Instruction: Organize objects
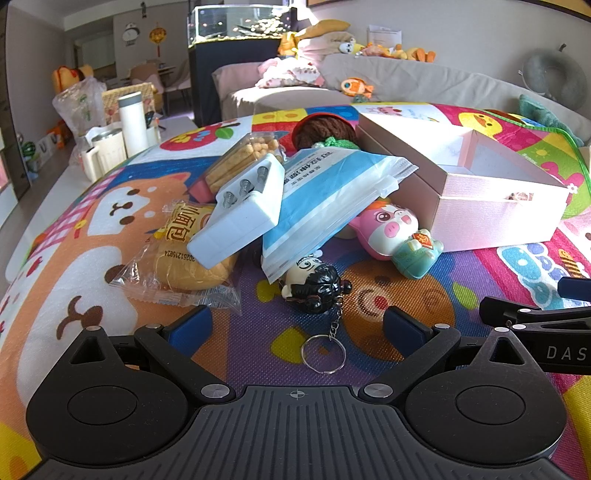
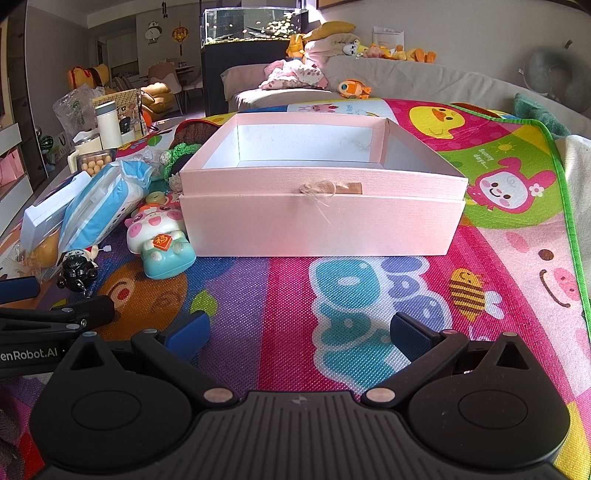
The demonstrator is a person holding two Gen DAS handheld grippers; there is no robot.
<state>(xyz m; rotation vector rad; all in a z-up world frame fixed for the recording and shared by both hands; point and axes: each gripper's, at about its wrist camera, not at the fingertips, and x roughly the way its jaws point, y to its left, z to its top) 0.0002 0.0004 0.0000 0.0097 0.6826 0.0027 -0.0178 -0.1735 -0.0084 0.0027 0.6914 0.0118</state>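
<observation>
the pink box sits mid-frame in the right wrist view, lid off, its white inside bare. left of it a pile lies on the cartoon play mat: one clear tub of biscuit sticks, one white battery case, one blue-and-white zip pouch, one wrapped bread bun, one pig figure, one black-haired keychain doll. a grey sofa and fish tank stand behind. left gripper and right gripper both gape wide, holding nothing.
</observation>
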